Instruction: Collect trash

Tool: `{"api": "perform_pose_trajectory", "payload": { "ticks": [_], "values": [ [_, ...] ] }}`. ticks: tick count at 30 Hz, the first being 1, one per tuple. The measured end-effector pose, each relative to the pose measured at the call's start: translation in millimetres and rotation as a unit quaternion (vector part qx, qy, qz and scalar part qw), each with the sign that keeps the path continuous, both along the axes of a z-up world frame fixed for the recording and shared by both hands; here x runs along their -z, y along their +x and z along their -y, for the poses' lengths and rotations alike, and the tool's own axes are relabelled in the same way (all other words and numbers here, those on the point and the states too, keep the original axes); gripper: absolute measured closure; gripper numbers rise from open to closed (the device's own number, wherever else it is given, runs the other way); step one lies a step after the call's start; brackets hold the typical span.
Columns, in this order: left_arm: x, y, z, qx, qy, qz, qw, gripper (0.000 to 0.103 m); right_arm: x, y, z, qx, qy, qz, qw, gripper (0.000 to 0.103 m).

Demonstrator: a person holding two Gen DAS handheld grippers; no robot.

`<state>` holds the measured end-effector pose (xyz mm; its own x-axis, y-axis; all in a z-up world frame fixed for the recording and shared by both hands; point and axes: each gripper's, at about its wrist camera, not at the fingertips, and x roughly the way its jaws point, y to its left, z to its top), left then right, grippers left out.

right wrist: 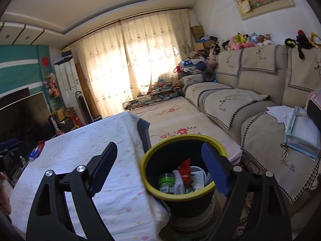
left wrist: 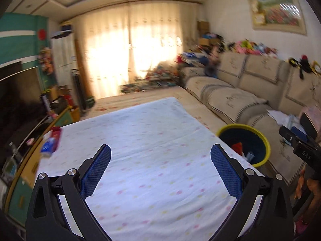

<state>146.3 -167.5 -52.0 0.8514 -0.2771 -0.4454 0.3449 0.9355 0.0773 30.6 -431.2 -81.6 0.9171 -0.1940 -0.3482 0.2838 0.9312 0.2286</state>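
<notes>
- At the table's far left edge lay the remaining wrappers (left wrist: 51, 142): light, crushable; grip mid-body.
- Left gripper (left wrist: 160, 154): fingers apart, empty.
- Right gripper (right wrist: 159, 153): fingers apart, above bin (right wrist: 146, 160).

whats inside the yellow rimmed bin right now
The bin holds a red wrapper, a green-lidded tub and white packaging. Anything beneath them is covered.

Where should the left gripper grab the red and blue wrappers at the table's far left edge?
Left gripper is open. The wrappers lie flat in a small pile on the cloth. Probably come from above, pinching across the narrow width of the red one; the view is too blurred to pick a finer spot.
</notes>
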Motion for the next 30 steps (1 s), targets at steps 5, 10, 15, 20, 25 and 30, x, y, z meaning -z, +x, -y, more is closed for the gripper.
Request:
{"api": "perform_pose_trajectory", "payload": {
  "ticks": [5, 10, 15, 20, 25, 30],
  "values": [
    [-8.5, -40.8, -71.4, -0.084, -0.020, 0.018, 0.9961, 0.005, -18.5, -8.4, -27.0, -0.030, -0.022, -0.009, 0.999, 0.016],
    [-5.9, -71.1, -114.6, -0.142, -0.007, 0.017, 0.9897, 0.005, -38.8, -22.6, -49.7, -0.042, -0.048, -0.015, 0.998, 0.011],
    [-9.2, -93.2, -136.6, -0.164, -0.025, 0.024, 0.9859, 0.005, -51.3, -34.7, -63.5, -0.050, -0.066, -0.021, 0.996, 0.010],
    [-23.9, -107.3, -135.4, -0.171, -0.031, 0.040, 0.9839, 0.005, -53.5, -40.5, -71.8, -0.054, -0.072, -0.028, 0.996, 0.008],
    [-25.6, -106.7, -136.4, -0.174, -0.032, 0.037, 0.9835, 0.005, -52.1, -35.0, -70.4, -0.057, -0.068, -0.039, 0.995, 0.008],
    [-26.1, -105.1, -132.6, -0.172, -0.032, 0.034, 0.9839, 0.005, -51.2, -31.2, -72.0, -0.056, -0.070, -0.044, 0.995, 0.008]
  ]
}}
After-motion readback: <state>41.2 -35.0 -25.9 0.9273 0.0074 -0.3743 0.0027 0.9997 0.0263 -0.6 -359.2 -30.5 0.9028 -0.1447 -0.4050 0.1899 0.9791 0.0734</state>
